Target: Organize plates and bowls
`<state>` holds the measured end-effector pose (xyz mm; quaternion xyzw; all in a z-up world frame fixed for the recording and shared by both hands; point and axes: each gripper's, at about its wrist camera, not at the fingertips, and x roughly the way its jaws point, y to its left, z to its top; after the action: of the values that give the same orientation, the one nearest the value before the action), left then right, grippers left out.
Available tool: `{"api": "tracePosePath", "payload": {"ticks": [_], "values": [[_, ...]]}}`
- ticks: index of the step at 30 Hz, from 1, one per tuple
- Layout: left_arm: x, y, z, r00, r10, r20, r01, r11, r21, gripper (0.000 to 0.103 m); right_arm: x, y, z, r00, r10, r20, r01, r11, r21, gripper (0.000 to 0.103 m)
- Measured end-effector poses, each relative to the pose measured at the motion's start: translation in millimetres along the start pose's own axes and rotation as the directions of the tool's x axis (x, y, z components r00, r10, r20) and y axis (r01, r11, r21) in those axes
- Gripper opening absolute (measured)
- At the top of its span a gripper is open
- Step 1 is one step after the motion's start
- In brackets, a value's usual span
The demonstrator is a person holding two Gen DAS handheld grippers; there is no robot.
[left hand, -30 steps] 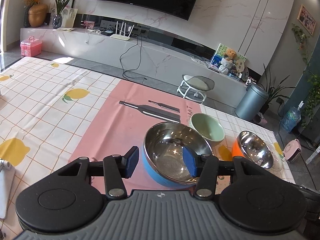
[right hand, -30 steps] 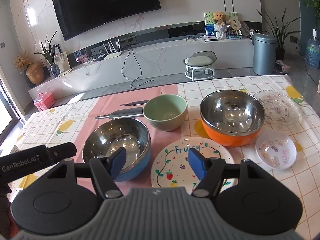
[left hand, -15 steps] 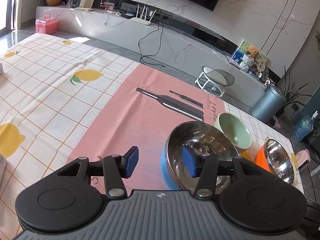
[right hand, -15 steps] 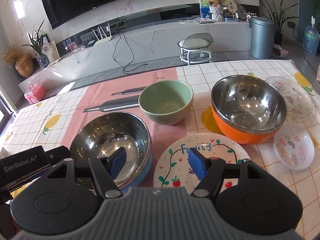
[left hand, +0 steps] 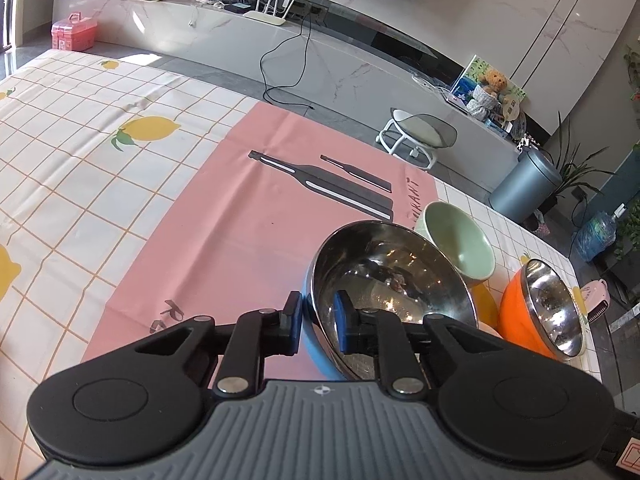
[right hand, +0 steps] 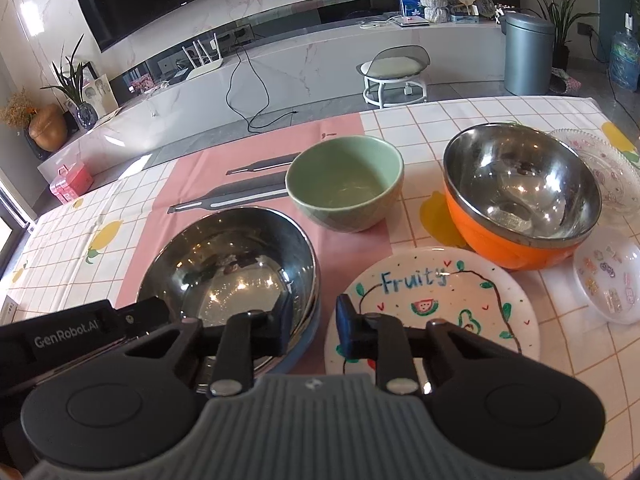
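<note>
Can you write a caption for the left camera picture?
Left gripper pinches the blue steel bowl's rim, beside green bowl and orange bowl.

Left wrist: close over blue steel bowl (left hand: pixel 384 280), facing far-right. Right wrist: near table edge, facing far. Shared: blue steel bowl (right hand: pixel 232 268), green bowl (right hand: pixel 346 184).

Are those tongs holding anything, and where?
The left tongs pinch the blue steel bowl by its near rim. The right tongs hold nothing.
</note>
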<state>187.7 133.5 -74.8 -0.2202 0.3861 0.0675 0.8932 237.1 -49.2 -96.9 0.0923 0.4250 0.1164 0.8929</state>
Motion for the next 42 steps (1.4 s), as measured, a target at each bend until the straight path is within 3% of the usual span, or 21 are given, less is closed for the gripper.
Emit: {"api": "tracePosePath", "payload": {"ticks": [2,6,21,30,42], "values": [[-0.9,-1.6,-0.7,1.0,0.009,0.001,-0.009,1.0,0.013,0.015,-0.7,1.0,-0.1,1.0,0.006,0.001,-0.006,1.0,0.004,0.012],[-2.9,-1.2,-0.4,1.0,0.013,-0.003,-0.013,1.0,0.01,0.011,-1.9,1.4,0.0,1.0,-0.001,0.0,0.001,1.0,0.014,0.012],[-51.5,-7.7,-14.0,1.0,0.002,0.031,-0.002,1.0,0.012,0.011,-45.7,-0.6,-12.0,1.0,0.023,0.018,-0.023,1.0,0.018,0.012],[-91.0,-23.6,-38.9,0.999,-0.005,0.053,0.003,0.999,0.047,0.011,-94.7,-11.0,-33.1,0.998,0.03,0.049,-0.032,0.999,0.026,0.012],[-120.7,-39.6,-80.7,0.998,-0.056,0.001,0.056,0.994,0.098,0.012,-144.4,-44.1,-69.0,0.999,0.027,0.036,-0.03,0.997,0.073,0.012]]}}
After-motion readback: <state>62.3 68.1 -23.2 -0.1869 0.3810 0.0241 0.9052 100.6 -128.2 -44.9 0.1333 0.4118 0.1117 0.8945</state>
